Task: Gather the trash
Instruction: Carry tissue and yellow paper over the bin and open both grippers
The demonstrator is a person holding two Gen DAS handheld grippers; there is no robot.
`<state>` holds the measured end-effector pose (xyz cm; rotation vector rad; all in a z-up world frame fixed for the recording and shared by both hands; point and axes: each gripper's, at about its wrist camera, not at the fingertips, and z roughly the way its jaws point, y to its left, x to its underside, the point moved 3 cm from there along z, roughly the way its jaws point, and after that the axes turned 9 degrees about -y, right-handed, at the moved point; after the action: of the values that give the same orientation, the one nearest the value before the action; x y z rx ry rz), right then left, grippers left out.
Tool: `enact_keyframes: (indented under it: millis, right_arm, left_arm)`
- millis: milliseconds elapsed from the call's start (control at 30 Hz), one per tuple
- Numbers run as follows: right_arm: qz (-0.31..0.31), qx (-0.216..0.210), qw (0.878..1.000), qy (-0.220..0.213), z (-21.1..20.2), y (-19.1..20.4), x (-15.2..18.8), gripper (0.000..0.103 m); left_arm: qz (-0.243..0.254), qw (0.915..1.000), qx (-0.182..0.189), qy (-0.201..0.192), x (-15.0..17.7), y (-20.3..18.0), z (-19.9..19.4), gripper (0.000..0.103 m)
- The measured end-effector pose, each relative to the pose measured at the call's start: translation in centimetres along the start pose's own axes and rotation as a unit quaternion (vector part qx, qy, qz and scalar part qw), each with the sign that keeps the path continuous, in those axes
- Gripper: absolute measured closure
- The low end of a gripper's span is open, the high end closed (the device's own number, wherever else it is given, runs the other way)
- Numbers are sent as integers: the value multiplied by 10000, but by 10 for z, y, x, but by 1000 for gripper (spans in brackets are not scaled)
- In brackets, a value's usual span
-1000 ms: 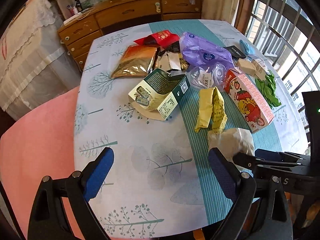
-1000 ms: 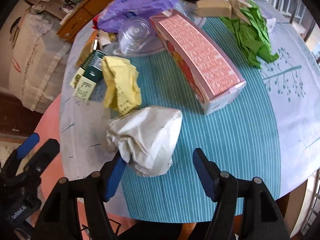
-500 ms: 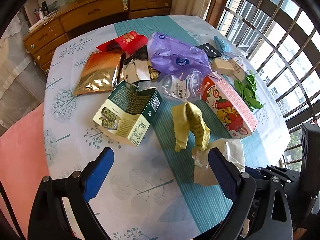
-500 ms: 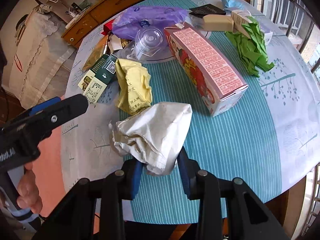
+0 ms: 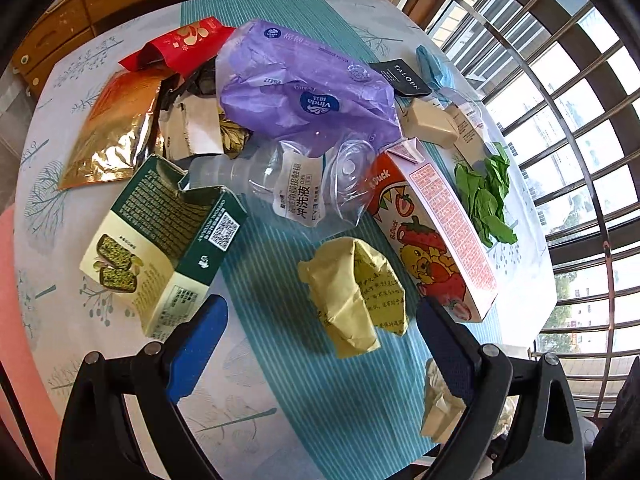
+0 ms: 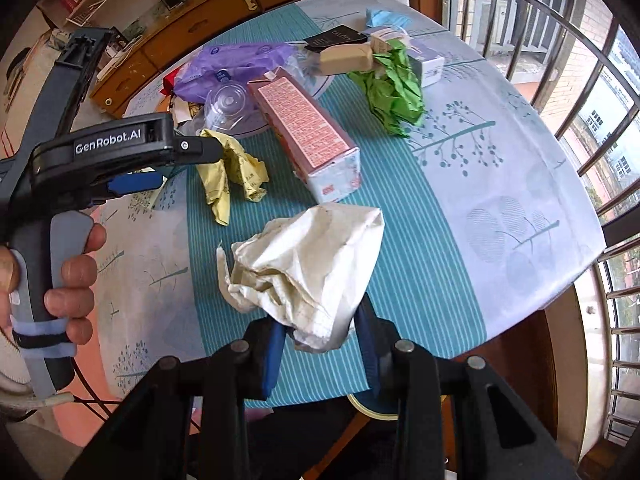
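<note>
My right gripper (image 6: 320, 340) is shut on a crumpled white paper bag (image 6: 308, 264) and holds it above the table's near edge; a bit of the bag shows in the left wrist view (image 5: 438, 404). My left gripper (image 5: 320, 340) is open and empty, just short of a crumpled yellow paper (image 5: 356, 292), which also shows in the right wrist view (image 6: 232, 176). A green snack box (image 5: 168, 240) lies to its left and a strawberry carton (image 5: 436, 232) to its right. The left gripper's body (image 6: 120, 152) shows at the left of the right wrist view.
The round table (image 5: 280, 412) holds a clear plastic bottle (image 5: 280, 184), a purple tissue pack (image 5: 304, 92), gold (image 5: 116, 132) and red (image 5: 180, 44) pouches, green crumpled paper (image 5: 484, 196) and small boxes. A window grille (image 5: 568, 120) is on the right, a wooden dresser (image 6: 224, 12) behind.
My right gripper closed on the white paper bag and lifted it off the table. My left gripper moved forward and right, toward the yellow paper.
</note>
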<state>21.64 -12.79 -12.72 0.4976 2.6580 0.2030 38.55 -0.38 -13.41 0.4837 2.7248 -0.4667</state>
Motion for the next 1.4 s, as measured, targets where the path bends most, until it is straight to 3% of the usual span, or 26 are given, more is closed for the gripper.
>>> enact_keyframes:
  millis: [133, 267, 300, 333, 433, 667, 833, 967, 1133, 1267, 1400]
  right_arm:
    - [189, 146, 9997, -33, -5, -11, 9, 69]
    - [334, 251, 9991, -105, -10, -22, 12, 69]
    - [355, 266, 9990, -111, -11, -24, 11, 69]
    - [367, 278, 9989, -112, -12, -27, 11, 70]
    - [361, 274, 9989, -84, -15, -32, 10, 69]
    - [-37, 124, 9999, -76, -21, -35, 1, 69]
    - [-456, -153, 9986, -199, -36, -43, -16, 69]
    - [-1097, -413, 9924, -377, -59, -56, -23, 69]
    - [-1743, -826, 9804, -405, -86, -86, -11, 69]
    - [-2092, -1096, 9714, -245, -90, -114, 12, 69]
    - [-1980, -1253, 9720, 148, -82, -140, 37, 69]
  left_arm:
    - [22, 9999, -126, -6, -7, -11, 12, 9]
    - [42, 9985, -532, 82, -8, -13, 27, 9]
    - [41, 9980, -617, 108, -7, -13, 31, 15]
    - [27, 9979, -627, 140, -7, -12, 34, 33]
    - [-173, 9977, -459, 465, -1, -9, 45, 66]
    - [-228, 9978, -573, 244, 16, -7, 18, 71]
    - [-324, 9976, -610, -69, 39, -20, -29, 71]
    - [-488, 9945, -784, -492, 71, -41, -76, 71]
    - [-853, 9863, -1117, -859, 118, -97, -113, 71]
    - [-983, 9825, -1306, -888, 160, -137, -118, 71]
    - [-1067, 9813, -1513, -516, 198, -163, -105, 71]
